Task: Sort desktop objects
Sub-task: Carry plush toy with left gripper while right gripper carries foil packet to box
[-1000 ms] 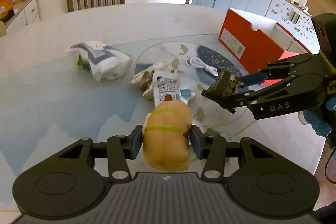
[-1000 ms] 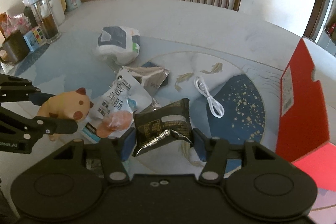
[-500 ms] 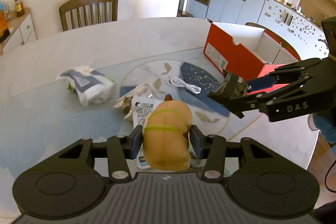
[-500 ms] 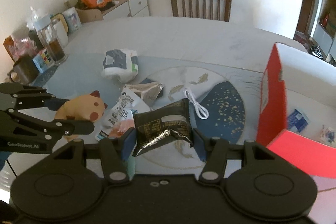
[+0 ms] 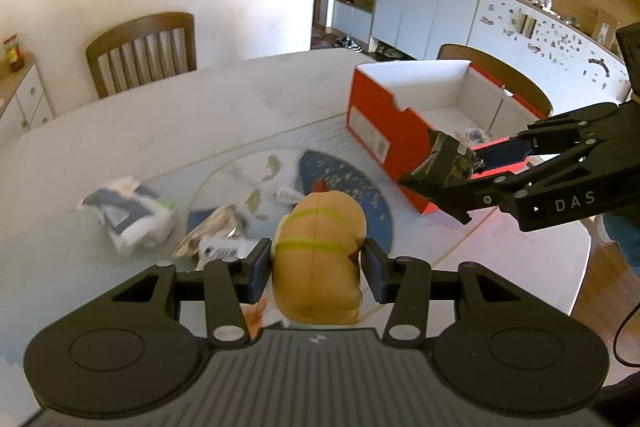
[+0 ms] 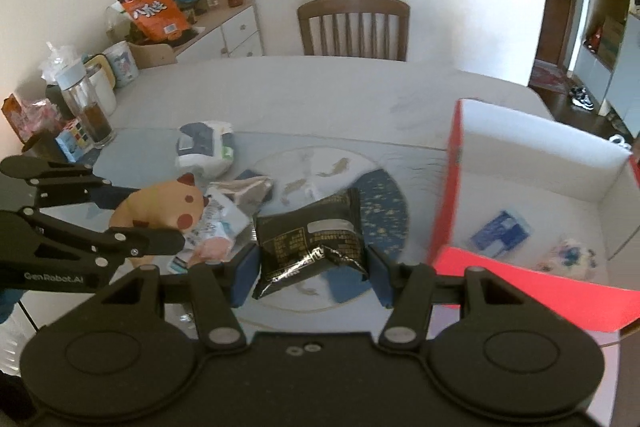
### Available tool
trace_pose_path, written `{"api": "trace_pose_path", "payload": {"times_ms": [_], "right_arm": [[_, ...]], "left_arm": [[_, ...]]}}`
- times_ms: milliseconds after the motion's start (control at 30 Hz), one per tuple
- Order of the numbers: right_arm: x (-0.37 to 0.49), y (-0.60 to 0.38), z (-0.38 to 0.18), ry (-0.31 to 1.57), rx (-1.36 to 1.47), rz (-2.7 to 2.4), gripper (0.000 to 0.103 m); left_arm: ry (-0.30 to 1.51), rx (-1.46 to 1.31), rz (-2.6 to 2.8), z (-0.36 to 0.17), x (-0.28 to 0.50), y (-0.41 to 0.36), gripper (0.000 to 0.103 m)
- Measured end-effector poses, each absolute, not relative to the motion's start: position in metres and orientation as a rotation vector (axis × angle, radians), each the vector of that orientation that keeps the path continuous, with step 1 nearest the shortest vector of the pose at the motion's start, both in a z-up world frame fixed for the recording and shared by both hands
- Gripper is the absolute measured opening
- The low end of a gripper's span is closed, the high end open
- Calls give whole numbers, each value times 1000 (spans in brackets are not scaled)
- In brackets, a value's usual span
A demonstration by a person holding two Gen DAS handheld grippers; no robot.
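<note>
White tabletop (image 5: 168, 131) fills most of the room's middle, with a wooden chair (image 5: 142, 49) pushed in at its far side and cupboards behind. On it sits a round printed mat (image 6: 320, 163) littered with packets: a white and navy bag (image 5: 128, 213), a crumpled silver wrapper (image 6: 244, 189) and a white sachet (image 6: 218, 227). Raised above all this, the left gripper (image 5: 316, 263) is clamped on a tan toy animal (image 5: 320, 259), which sits squarely between the two pads, its head pointing away from the gripper body and a yellow band across its back. Off to its right, the right gripper (image 6: 312, 259) pinches a black snack packet (image 6: 310, 239) between its pads, the packet lying crosswise and sticking out forward past the fingertips. That packet hangs near the corner of an open red shoebox (image 5: 384, 115), just outside its near wall. Inside the white-lined box lie a blue packet (image 6: 502, 233) and a small pale item (image 6: 570, 255), too blurred to name. A side counter holds an orange snack bag (image 6: 154, 13) and a glass bottle (image 6: 82, 103).
</note>
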State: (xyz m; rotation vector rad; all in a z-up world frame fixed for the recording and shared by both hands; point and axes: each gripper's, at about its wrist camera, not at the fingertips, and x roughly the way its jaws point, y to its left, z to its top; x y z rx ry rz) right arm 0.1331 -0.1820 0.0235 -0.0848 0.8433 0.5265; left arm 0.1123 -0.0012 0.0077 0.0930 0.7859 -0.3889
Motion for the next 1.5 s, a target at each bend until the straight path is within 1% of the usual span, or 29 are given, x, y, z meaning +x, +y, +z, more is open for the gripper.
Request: {"api": "trace_pose_path", "payload": {"times_ms": [333, 667, 1000, 1500], "right_arm": [[143, -232, 38, 817, -95, 475, 57], [158, -284, 46, 802, -95, 444, 57], [179, -325, 42, 800, -113, 423, 57], [231, -358, 16, 834, -162, 396, 58]], "left_arm": [[742, 137, -448, 29, 130, -61, 47], [718, 174, -508, 36, 154, -126, 47], [723, 213, -538, 32, 182, -179, 47], [796, 270, -544, 9, 233, -231, 47]]}}
